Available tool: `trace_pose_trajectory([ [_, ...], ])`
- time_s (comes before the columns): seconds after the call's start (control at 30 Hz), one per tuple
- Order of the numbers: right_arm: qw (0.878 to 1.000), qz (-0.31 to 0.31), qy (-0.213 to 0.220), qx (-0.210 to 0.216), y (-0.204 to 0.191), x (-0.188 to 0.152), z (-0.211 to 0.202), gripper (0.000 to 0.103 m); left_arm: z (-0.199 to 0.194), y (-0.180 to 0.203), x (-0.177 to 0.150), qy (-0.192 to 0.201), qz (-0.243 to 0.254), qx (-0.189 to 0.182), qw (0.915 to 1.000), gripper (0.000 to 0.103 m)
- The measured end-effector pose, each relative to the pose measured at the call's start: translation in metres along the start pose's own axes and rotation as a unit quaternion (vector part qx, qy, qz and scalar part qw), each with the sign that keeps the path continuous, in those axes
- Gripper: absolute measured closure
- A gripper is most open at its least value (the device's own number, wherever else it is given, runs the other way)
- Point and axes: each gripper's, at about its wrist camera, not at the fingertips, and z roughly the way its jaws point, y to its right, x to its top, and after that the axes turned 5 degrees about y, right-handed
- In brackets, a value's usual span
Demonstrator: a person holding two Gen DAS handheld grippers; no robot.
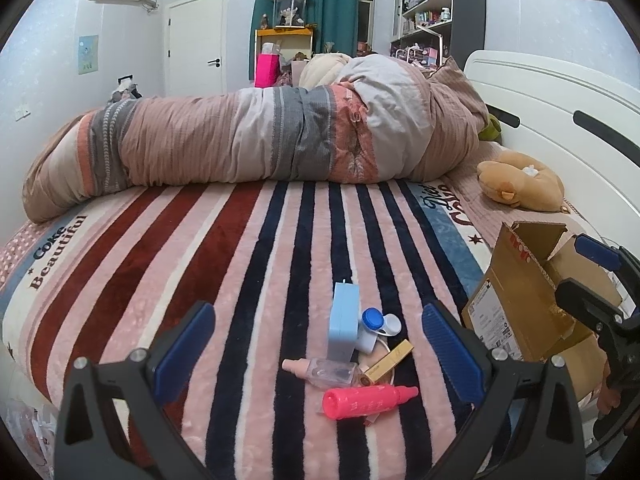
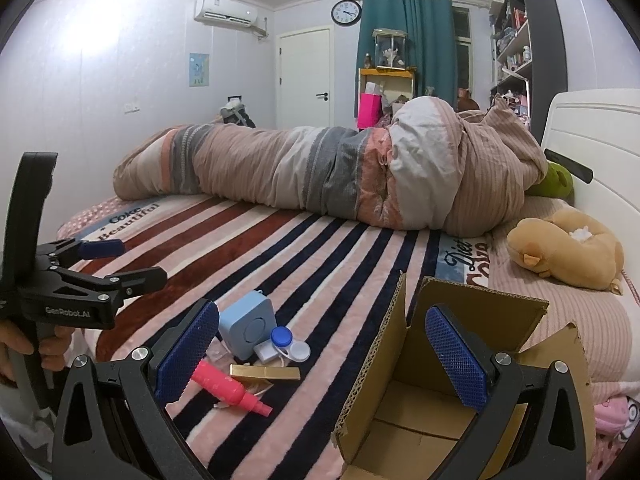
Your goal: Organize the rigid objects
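Even indoor light, sharp; fisheye-bent, dark corners.

The blanket [image 1: 240,280] on the bed runs in stripes: pale pink, dark red and navy, with cream edges carrying dark lettering. On it lie a pale blue case [image 1: 343,320], a hot pink bottle [image 1: 368,400], a gold tube [image 1: 394,360], a clear bottle [image 1: 332,372] with a pale pink cap, and a white lens case [image 1: 382,324] with one blue lid. The cardboard box [image 1: 520,300] is brown (red print along one flap). Both grippers are black with blue textured pads [image 2: 456,356]. The rolled quilt [image 1: 260,136] shows bands of dusty pink, grey, salmon and off-white. The plush toy [image 1: 520,180] is tan; the curtain [image 2: 404,40] is teal.
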Motion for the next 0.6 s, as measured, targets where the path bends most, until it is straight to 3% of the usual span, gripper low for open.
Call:
trace_pose_trajectory([
  [0.6, 1.0, 0.003, 0.002, 0.002, -0.0013, -0.0014, -0.0008, 0.0, -0.0001, 0.0006, -0.0013, 0.001, 0.002, 0.003, 1.0, 0.0],
])
